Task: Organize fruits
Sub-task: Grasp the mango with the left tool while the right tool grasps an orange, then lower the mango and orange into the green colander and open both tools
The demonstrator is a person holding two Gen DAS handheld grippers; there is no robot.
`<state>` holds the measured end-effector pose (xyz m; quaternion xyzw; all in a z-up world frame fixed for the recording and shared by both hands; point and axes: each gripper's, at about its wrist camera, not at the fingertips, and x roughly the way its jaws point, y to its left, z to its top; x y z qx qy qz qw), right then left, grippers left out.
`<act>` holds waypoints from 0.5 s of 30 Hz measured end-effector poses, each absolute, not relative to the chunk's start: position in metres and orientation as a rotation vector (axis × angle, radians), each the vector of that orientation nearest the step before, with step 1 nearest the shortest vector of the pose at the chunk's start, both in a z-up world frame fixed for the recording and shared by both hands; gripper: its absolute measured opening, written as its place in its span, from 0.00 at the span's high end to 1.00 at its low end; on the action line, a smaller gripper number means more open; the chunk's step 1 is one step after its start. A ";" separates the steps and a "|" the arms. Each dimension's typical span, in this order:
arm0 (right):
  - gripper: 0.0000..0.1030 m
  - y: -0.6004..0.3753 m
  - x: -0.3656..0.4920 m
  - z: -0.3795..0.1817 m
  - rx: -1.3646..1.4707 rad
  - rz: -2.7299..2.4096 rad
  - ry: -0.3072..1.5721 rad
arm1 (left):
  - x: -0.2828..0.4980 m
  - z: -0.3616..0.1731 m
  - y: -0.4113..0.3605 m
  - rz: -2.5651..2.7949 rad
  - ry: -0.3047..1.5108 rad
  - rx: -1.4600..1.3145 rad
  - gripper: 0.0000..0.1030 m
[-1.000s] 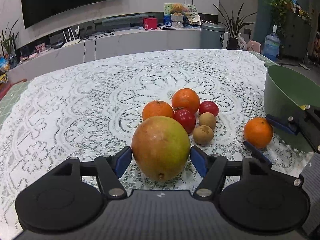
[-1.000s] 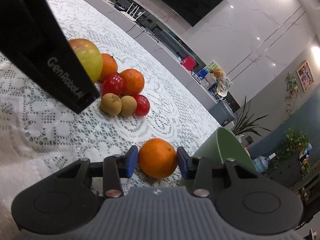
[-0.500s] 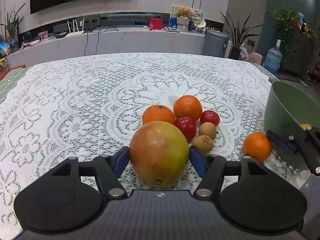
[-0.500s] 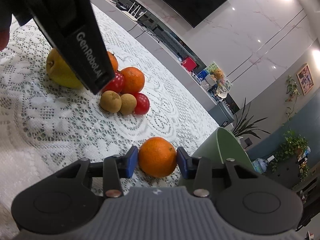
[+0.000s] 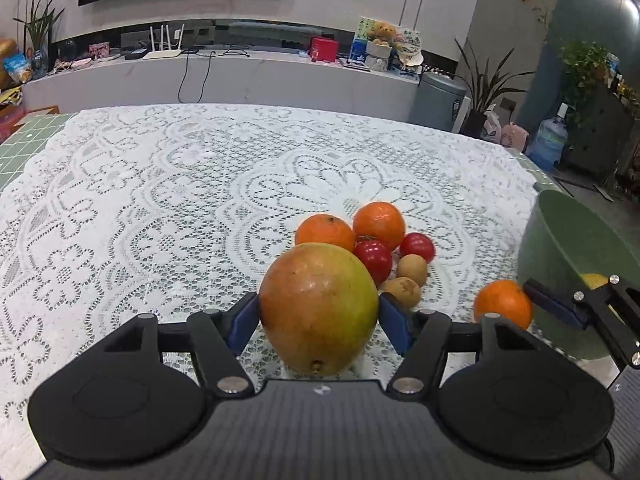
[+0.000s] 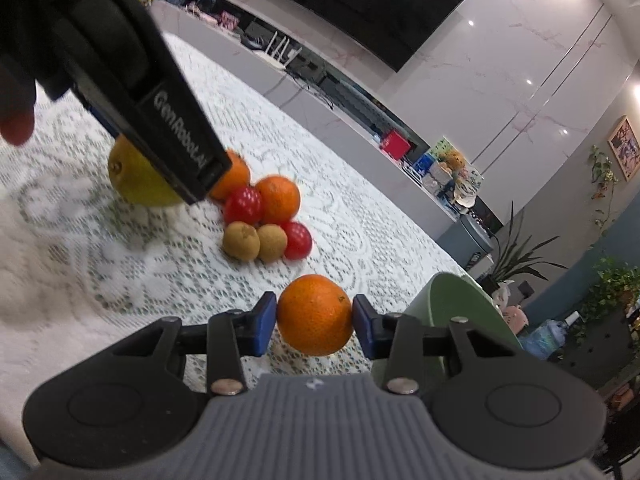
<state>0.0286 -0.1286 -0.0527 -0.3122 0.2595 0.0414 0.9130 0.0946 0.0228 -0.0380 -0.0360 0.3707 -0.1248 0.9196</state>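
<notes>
Both grippers have a fruit between their blue pads, so the step in hand looks like the pick-up, with the carry to the green bowl [image 5: 560, 248] still to come.

The left gripper [image 5: 319, 320] is closed on the mango [image 5: 318, 304]: both pads press its flanks at about its widest part, and the stem end points back toward the camera. In the right wrist view the mango's underside seems to sit on or just above the lace cloth [image 5: 160, 200], and I cannot tell which.

The right gripper [image 6: 315, 322] is closed on an orange [image 6: 315, 314], 1 pad touching each side. This orange sits just beside the bowl [image 6: 460, 308], whose rim rises to its right. In the left wrist view the same orange [image 5: 503, 304] shows near the bowl wall with 1 blue pad of the right gripper against it.

Left on the cloth is a tight cluster just beyond the mango: 2 more oranges [image 5: 378, 224], 2 red fruits [image 5: 373, 260] and 2 small brown fruits [image 5: 412, 269], several touching one another. Something yellow shows inside the bowl, too small to name.

My judgement of the next move: each fruit must be lifted clear and carried over the bowl rim. The orange has the shorter path. The mango is heavy and smooth, held only at 2 small patches, so it calls for a steady, level lift, or it may twist or slip. It should also rise well clear of the cluster just beyond it.
</notes>
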 end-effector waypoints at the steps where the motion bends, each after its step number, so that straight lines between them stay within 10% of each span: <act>1: 0.62 -0.130 0.025 -0.048 -0.626 0.097 0.528 | 0.092 -0.035 0.022 -0.265 0.758 -0.070 0.28; 15: 0.62 -0.195 0.002 0.027 -0.346 0.037 0.512 | 0.068 0.014 -0.013 -0.427 0.730 -0.037 0.28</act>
